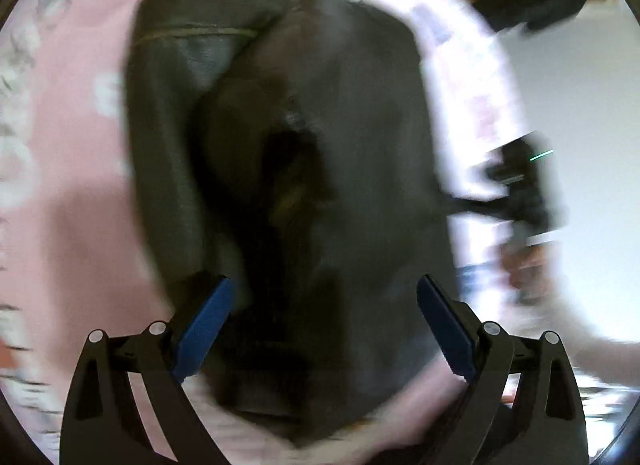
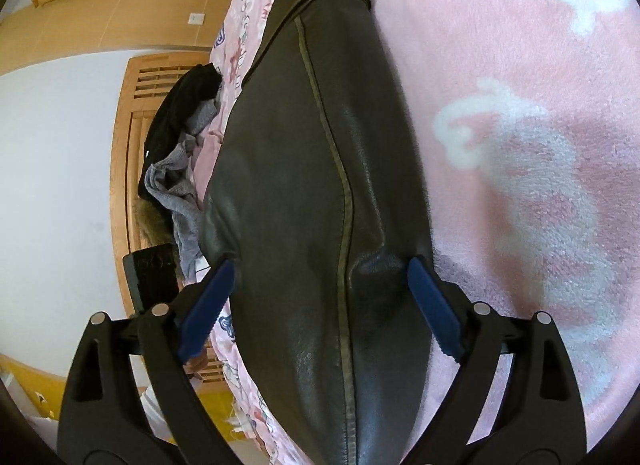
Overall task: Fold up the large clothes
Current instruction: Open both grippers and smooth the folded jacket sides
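Right wrist view first: the right gripper (image 2: 320,297) has its blue-padded jaws spread wide, one on each side of the dark leather jacket (image 2: 320,185), nothing pinched between them. The jacket runs straight out ahead as a long folded bundle, glossy and creased, with a raised olive seam (image 2: 340,201) snaking down its length. It lies on a fluffy pink blanket (image 2: 520,145) patterned with white shapes, close to that blanket's left edge. Off to the left, a heap of other clothes (image 2: 176,145), black and grey, sits against a wooden slatted bed frame (image 2: 124,153), with the white wall behind.

Over to the left wrist view, and it is badly smeared by motion. The left gripper (image 1: 324,325) is released too, blue pads (image 1: 206,329) set wide apart with the jacket's dark mass (image 1: 280,145) filling the space ahead and between them. The same seam shows as a pale line across the top of the bundle. Whether either pad touches the leather cannot be told through the blur. Pink blanket (image 1: 72,185) lies to the left; the other gripper (image 1: 520,189) appears as a dark blurred shape at the jacket's right edge.
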A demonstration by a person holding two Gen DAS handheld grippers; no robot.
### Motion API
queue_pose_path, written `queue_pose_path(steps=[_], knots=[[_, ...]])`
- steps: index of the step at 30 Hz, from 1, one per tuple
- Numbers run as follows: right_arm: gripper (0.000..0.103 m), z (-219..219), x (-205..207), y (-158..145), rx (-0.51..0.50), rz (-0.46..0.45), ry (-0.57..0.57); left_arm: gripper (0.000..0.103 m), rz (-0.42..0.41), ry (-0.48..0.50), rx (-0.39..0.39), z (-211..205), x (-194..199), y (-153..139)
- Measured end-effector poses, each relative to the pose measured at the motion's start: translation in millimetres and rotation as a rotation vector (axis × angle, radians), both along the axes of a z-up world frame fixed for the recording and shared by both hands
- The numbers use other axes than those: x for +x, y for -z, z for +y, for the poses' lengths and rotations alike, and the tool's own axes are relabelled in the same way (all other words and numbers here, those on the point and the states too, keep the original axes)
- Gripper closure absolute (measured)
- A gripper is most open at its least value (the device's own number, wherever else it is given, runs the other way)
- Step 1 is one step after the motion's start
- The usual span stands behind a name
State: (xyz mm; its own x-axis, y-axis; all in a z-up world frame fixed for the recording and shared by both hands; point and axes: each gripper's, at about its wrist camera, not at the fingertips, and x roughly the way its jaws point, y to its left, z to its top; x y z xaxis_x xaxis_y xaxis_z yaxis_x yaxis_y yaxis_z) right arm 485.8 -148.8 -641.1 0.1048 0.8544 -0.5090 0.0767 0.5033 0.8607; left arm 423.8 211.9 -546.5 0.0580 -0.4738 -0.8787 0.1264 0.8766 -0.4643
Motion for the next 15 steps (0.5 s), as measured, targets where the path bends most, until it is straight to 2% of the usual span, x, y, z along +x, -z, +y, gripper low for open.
queue_pose_path(steps=[2, 11, 15], knots=[[0.015, 2, 0, -1, -0.011, -0.009, -0.006, 0.013, -0.039, 0.004, 0.144, -9, 0, 2], [0.011, 17, -3, -8, -0.069, -0.073, -0.047, 0.01, -0.092, -0.056, 0.269, -14, 11, 14], [0.011, 16, -3, -5, -0.05, -0.07, -0.043, 0.007, -0.143, -0.063, 0.366, -19, 7, 15]])
